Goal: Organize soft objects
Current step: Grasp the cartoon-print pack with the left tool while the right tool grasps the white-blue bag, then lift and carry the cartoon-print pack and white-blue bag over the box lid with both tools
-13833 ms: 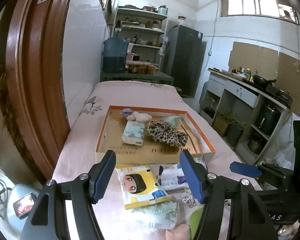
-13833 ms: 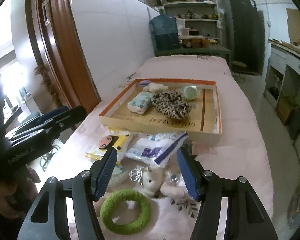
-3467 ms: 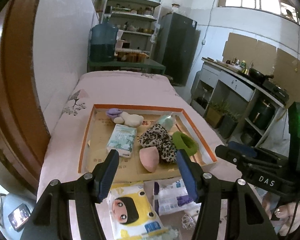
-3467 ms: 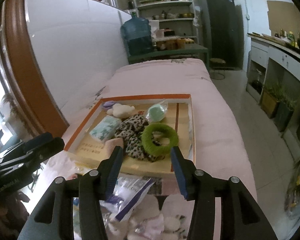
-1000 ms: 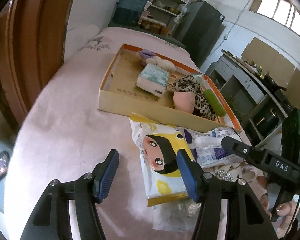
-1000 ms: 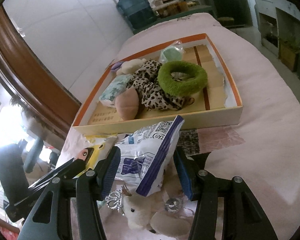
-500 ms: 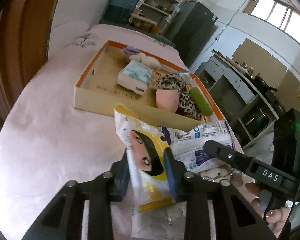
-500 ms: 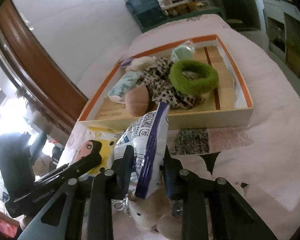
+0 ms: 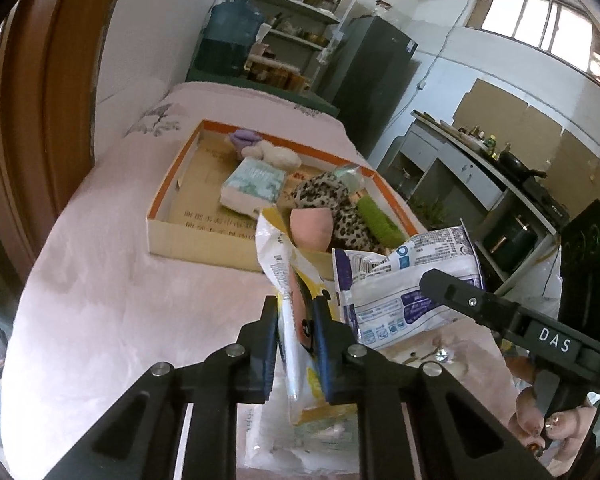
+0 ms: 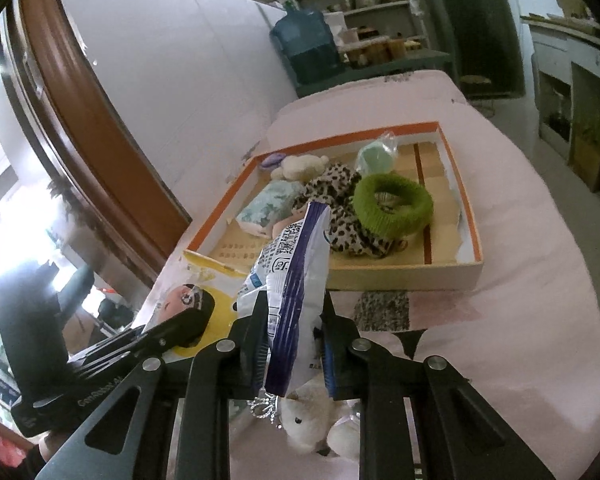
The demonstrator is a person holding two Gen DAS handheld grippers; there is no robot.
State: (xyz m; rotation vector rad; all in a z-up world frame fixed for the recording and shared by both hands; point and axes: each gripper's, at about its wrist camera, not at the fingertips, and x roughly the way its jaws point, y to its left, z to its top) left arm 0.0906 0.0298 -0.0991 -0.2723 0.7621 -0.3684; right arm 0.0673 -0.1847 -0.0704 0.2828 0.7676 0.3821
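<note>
My left gripper [image 9: 296, 320] is shut on a yellow tissue pack with a cartoon face [image 9: 286, 276], which it holds on edge above the pink bedspread. The jaws of my right gripper [image 10: 294, 320] are closing and its pads press on a white and purple pack [image 10: 296, 256], also lifted. Both packs hang just in front of the orange-rimmed cardboard box [image 10: 420, 276]. The box holds a green ring [image 10: 392, 204], a leopard cloth [image 10: 340, 192], a pink sponge [image 9: 310, 228], a tissue pack [image 9: 254, 186] and a small plush toy [image 10: 304, 166].
A white plush toy [image 10: 312, 420] and a silver trinket [image 10: 264, 404] lie on the bedspread under my right gripper. A clear pack [image 9: 300, 440] lies below the left one. A brown door frame [image 9: 40, 100] stands at the left. A person's hand [image 9: 540, 420] holds the right gripper.
Both grippers have shut on their packs and lifted them off the bedspread. The packs now stand on edge between the fingers.
</note>
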